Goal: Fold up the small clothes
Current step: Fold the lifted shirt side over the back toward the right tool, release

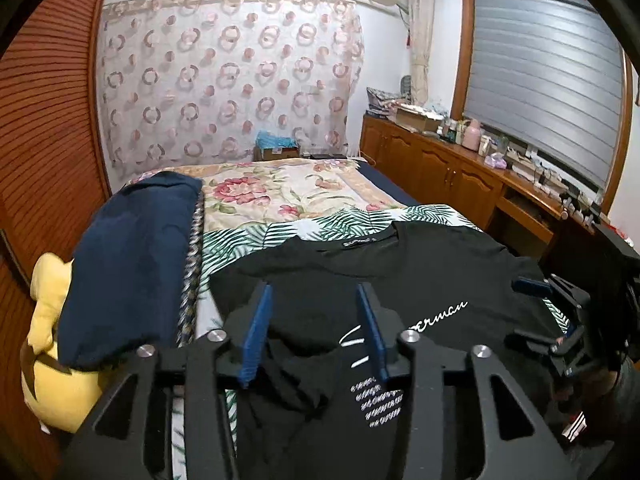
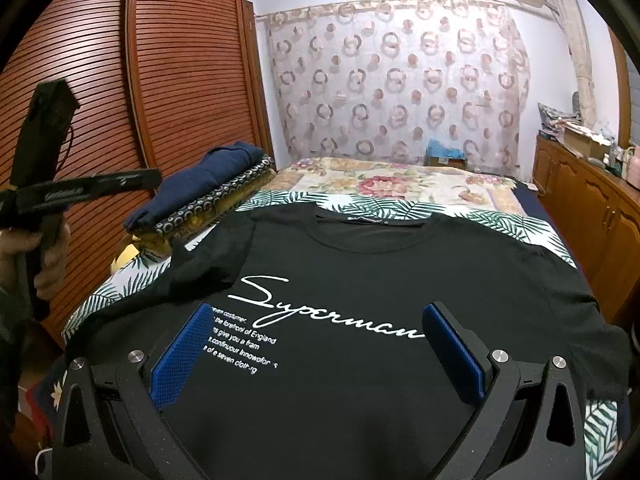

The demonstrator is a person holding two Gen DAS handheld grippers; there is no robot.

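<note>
Left gripper [image 1: 316,332] stood part-open with nothing pinched, above the rumpled left side of the black T-shirt [image 2: 380,280]. Right gripper [image 2: 320,344] stood spread wide and empty over the shirt's printed chest. Shirt lay face-up on the leaf-print sheet [image 2: 500,216], left sleeve crumpled inward. Folded stack [image 2: 208,184] sat beside it, toward the wardrobe. Judgement: flatten that sleeve first, then pinch shoulder and hem together for an even fold.

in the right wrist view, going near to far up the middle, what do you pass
right claw → black t-shirt → palm-leaf sheet → floral quilt → circle-print curtain
</note>
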